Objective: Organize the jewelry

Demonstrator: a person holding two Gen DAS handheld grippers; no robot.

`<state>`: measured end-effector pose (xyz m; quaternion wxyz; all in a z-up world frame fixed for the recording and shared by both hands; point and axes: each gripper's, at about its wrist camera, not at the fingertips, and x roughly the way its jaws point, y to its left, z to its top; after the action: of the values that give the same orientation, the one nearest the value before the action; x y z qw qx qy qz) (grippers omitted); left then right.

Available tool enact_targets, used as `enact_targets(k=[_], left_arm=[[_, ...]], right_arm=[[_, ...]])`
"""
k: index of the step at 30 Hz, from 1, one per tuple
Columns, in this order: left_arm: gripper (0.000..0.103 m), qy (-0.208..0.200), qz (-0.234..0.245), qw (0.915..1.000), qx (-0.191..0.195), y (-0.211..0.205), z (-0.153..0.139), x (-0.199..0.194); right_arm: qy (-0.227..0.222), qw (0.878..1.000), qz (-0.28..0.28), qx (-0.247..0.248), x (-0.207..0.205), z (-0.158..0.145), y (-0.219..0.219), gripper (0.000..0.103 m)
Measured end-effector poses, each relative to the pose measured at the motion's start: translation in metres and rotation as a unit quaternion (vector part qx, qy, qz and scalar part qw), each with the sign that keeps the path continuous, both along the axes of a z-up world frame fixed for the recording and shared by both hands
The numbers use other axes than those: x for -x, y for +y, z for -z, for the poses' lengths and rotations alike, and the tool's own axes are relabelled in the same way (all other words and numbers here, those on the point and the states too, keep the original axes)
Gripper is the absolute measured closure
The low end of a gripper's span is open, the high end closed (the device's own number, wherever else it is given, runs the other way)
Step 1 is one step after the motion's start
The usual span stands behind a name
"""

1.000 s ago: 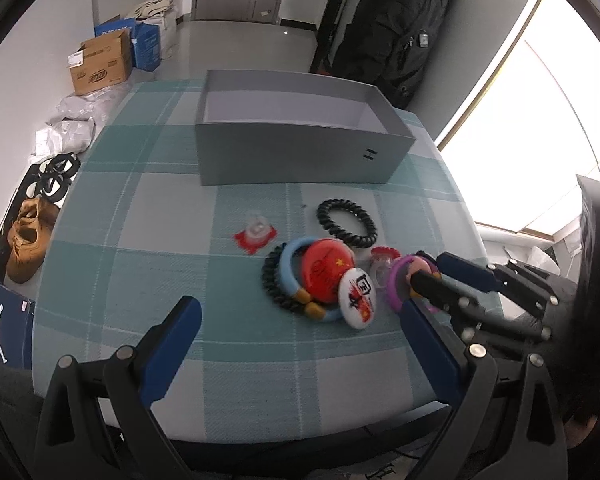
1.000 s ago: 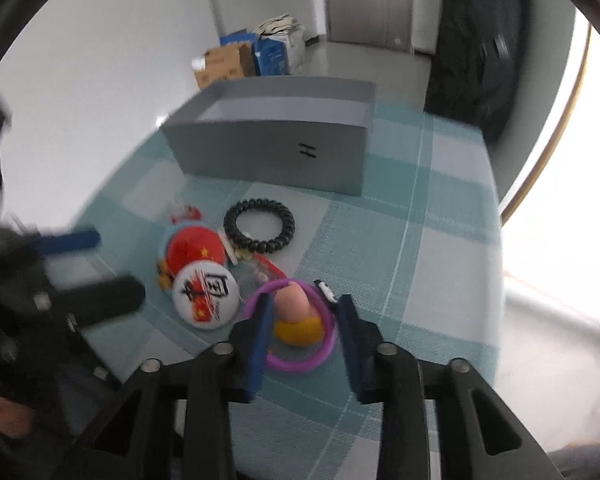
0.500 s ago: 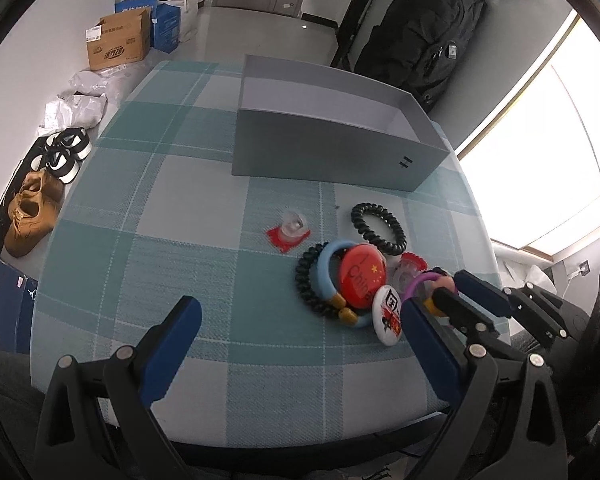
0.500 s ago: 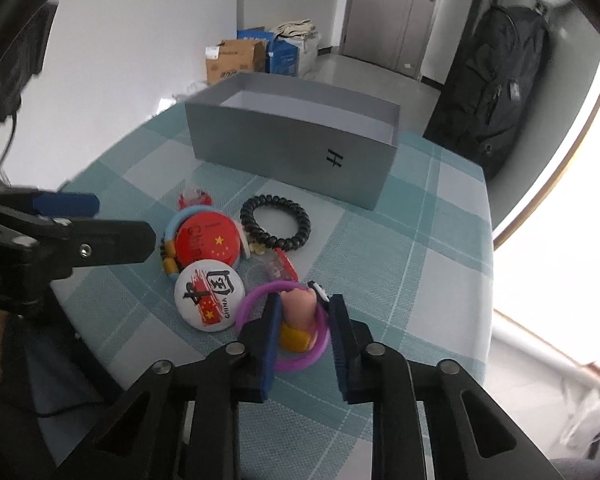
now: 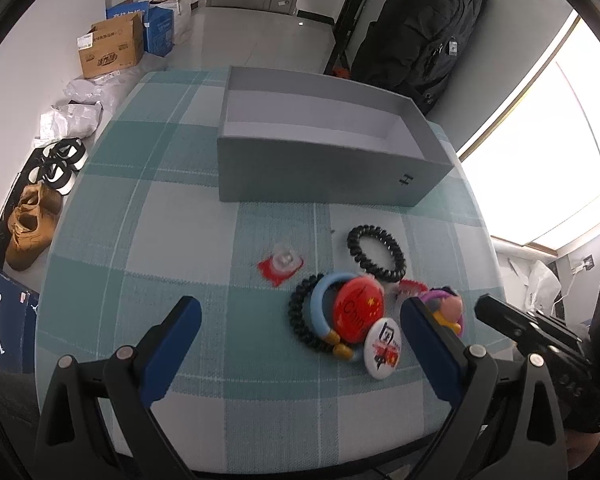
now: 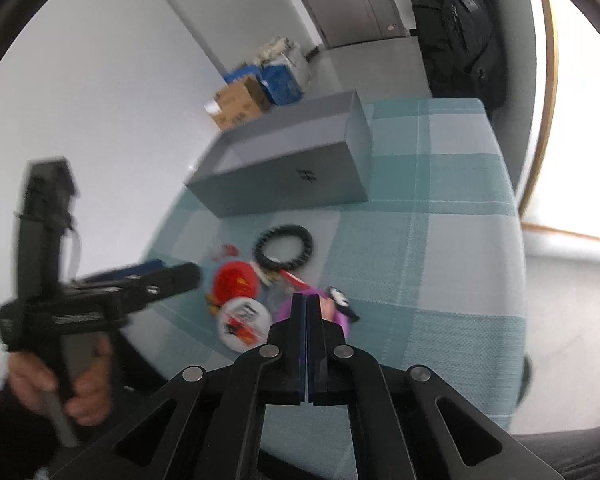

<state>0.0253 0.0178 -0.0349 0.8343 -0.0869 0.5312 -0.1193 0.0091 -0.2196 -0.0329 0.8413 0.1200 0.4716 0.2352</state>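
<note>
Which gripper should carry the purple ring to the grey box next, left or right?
Right. The right gripper is already shut on the purple ring, so it only has to lift it to the grey box. The left gripper is open, empty and back from the pile.

Open grey box (image 5: pixel 324 168) on checked tablecloth (image 5: pixel 148 216), black coil bracelet (image 5: pixel 376 253), red badge (image 5: pixel 358 309), wide-apart left gripper (image 5: pixel 300 318)

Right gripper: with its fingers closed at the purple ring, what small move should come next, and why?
Probably a short lift. The right gripper looks shut on the purple ring, which still sits among the badges on the table, while the open gray box waits beyond them.
</note>
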Motion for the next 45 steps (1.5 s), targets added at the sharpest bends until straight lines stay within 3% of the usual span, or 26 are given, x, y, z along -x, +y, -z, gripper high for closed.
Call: enact_targets(k=[4,5,7,9,13,16,19,22,24,25,29,33,37,39,45], left_arm=[[0.006,0.005,0.032,0.9995,-0.002,-0.013,-0.007,-0.014],[0.006,0.009,0.049,0.9987,-0.01,-0.021,-0.007,-0.019],[0.006,0.022,0.075,0.9963,-0.036,-0.036,-0.005,-0.029],[0.006,0.044,0.103,0.9926,-0.048,-0.053,-0.001,-0.04],[0.006,0.079,0.128,0.9832,-0.103,-0.078,0.011,-0.055],[0.018,0.118,0.106,0.9848,-0.072,-0.073,0.021,-0.065],[0.029,0.139,0.091,0.9837,-0.068,-0.067,0.029,-0.071],[0.035,0.137,0.08,0.9849,-0.07,-0.061,0.031,-0.073],[0.046,0.135,0.073,0.9855,-0.072,-0.057,0.03,-0.074],[0.054,0.132,0.071,0.9857,-0.079,-0.056,0.03,-0.074],[0.065,0.112,0.101,0.9775,-0.147,-0.066,0.031,-0.066],[0.082,0.115,0.1,0.9768,-0.151,-0.07,0.031,-0.06],[0.085,0.116,0.086,0.9789,-0.145,-0.07,0.029,-0.059],[0.096,0.119,0.078,0.9799,-0.14,-0.066,0.03,-0.055],[0.097,0.102,0.074,0.9846,-0.121,-0.059,0.026,-0.042]], right_arm=[[-0.004,1.0,0.022,0.0,0.002,-0.004,-0.007,0.097],[-0.002,0.999,0.032,0.001,0.001,-0.003,-0.011,0.09],[0.0,0.998,0.058,0.004,-0.001,-0.004,-0.02,0.056],[-0.012,0.996,0.083,0.022,-0.001,-0.007,-0.029,0.045],[-0.016,0.994,0.096,0.041,0.001,-0.009,-0.039,0.043],[-0.006,0.994,0.104,0.041,0.0,-0.006,-0.047,0.043],[0.0,0.994,0.11,0.021,-0.001,-0.007,-0.057,0.043],[-0.001,0.994,0.107,0.008,-0.003,-0.009,-0.059,0.043],[-0.006,0.995,0.101,0.006,-0.002,-0.012,-0.057,0.043],[-0.008,0.995,0.099,0.007,-0.001,-0.014,-0.056,0.043],[-0.015,0.996,0.089,0.009,0.001,-0.016,-0.051,0.042],[-0.015,0.996,0.091,0.002,-0.001,-0.017,-0.053,0.041],[-0.01,0.995,0.101,-0.008,-0.002,-0.015,-0.058,0.04],[-0.009,0.994,0.105,-0.009,-0.003,-0.016,-0.059,0.04],[-0.009,0.993,0.116,-0.013,-0.002,-0.017,-0.063,0.04]])
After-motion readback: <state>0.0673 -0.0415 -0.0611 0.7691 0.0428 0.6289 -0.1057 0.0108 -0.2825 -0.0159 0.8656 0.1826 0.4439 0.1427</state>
